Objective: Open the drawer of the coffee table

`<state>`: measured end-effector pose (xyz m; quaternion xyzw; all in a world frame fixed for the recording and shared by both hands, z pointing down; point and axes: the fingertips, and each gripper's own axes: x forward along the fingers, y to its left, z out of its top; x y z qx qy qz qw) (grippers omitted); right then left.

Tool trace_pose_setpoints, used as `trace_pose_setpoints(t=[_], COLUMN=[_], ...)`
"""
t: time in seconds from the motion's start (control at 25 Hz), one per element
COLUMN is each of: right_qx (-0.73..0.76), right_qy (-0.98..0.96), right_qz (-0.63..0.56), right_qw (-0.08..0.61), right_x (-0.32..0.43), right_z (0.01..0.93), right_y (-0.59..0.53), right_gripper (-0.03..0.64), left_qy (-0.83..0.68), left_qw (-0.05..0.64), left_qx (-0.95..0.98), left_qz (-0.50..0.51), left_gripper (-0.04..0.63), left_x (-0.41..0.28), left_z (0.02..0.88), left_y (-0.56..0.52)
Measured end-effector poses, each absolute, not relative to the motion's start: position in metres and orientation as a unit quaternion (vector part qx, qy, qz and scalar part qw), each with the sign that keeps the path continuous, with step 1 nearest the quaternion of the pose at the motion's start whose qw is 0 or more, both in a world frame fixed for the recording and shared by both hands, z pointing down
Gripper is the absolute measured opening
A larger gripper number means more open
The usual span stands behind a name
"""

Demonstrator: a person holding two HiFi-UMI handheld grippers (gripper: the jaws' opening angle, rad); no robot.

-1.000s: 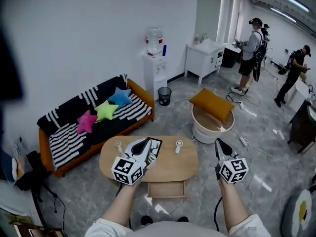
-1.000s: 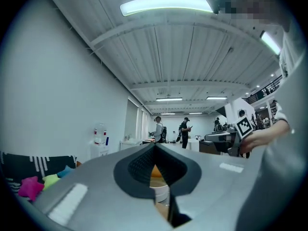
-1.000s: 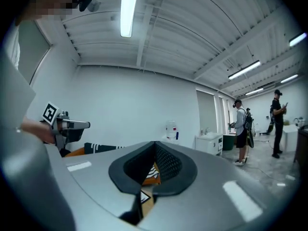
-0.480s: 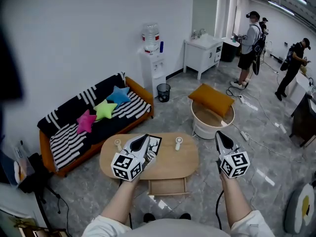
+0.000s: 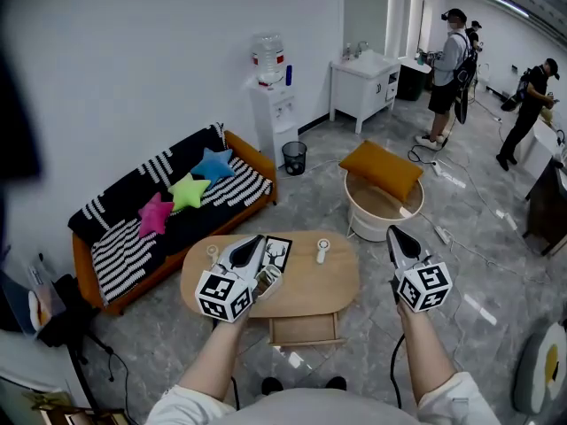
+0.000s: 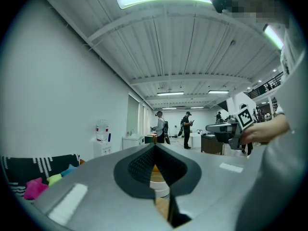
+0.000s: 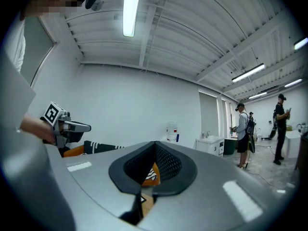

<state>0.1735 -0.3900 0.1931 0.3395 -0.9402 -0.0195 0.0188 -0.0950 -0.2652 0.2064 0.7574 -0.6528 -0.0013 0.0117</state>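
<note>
The drawer point(image 5: 306, 328) sits pulled out from under the tabletop point(image 5: 332, 277) toward the person — left hand-held gripper point(image 5: 260, 240) and right hand-held gripper point(image 5: 392, 231) hover above, both closed, empty — further pulling looks needless.

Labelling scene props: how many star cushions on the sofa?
3, all on the sofa: pink star cushion leftmost, green star cushion in the middle, blue star cushion rightmost. None looks hidden.
</note>
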Motion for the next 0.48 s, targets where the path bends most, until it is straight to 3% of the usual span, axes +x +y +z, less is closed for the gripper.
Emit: trace_pose_setpoints(t=[0.48], right_qx=[0.337], right_qy=[-0.941], right_qz=[-0.018], right_qw=[0.016], right_x=[0.1740], right_z=[0.1937], right_y=[-0.3941], right_gripper=[0.003], left_qy=[-0.652], left_qw=[0.006], left_qx=[0.758], left_qz=[-0.001], left_gripper=[-0.002], left_x=[-0.0915], left_z=[0.2039], left_y=[-0.2693])
